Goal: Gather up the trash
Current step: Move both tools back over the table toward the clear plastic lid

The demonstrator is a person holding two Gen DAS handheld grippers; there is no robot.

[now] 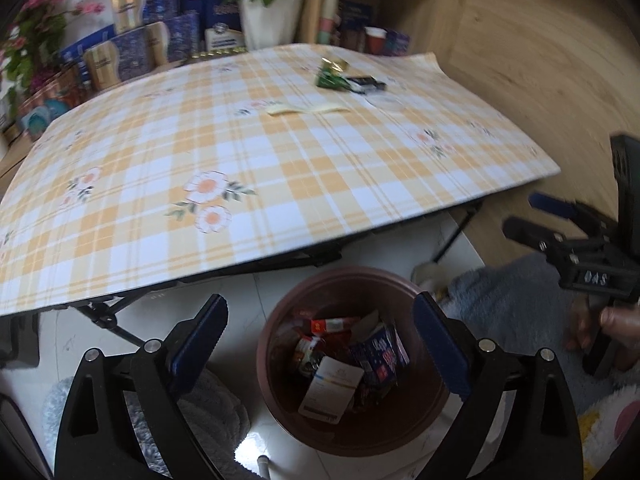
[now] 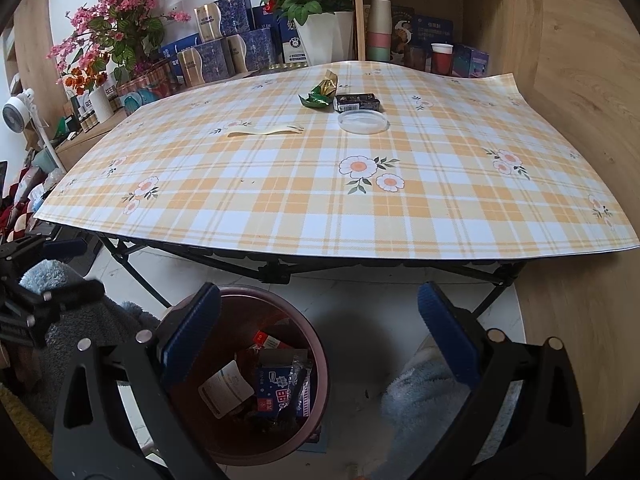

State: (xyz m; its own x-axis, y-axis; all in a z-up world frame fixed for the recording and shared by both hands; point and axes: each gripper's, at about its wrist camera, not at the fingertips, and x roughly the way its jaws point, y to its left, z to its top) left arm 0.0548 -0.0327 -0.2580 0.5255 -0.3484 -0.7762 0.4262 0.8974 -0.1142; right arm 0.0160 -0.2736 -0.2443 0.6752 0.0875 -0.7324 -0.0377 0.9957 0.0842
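Note:
A brown trash bin stands on the white floor below the table's near edge, holding several wrappers and small boxes. My left gripper is open and empty, right above the bin. My right gripper is open and empty, above the floor just right of the bin. On the far side of the checked tablecloth lie a green wrapper, a gold wrapper, a black box, a clear round lid and a pale strip.
The table stands on a black folding frame. Behind it are boxes, a white pot of red roses, pink flowers and a wooden shelf with cups. Grey fluffy fabric lies on the floor near the bin.

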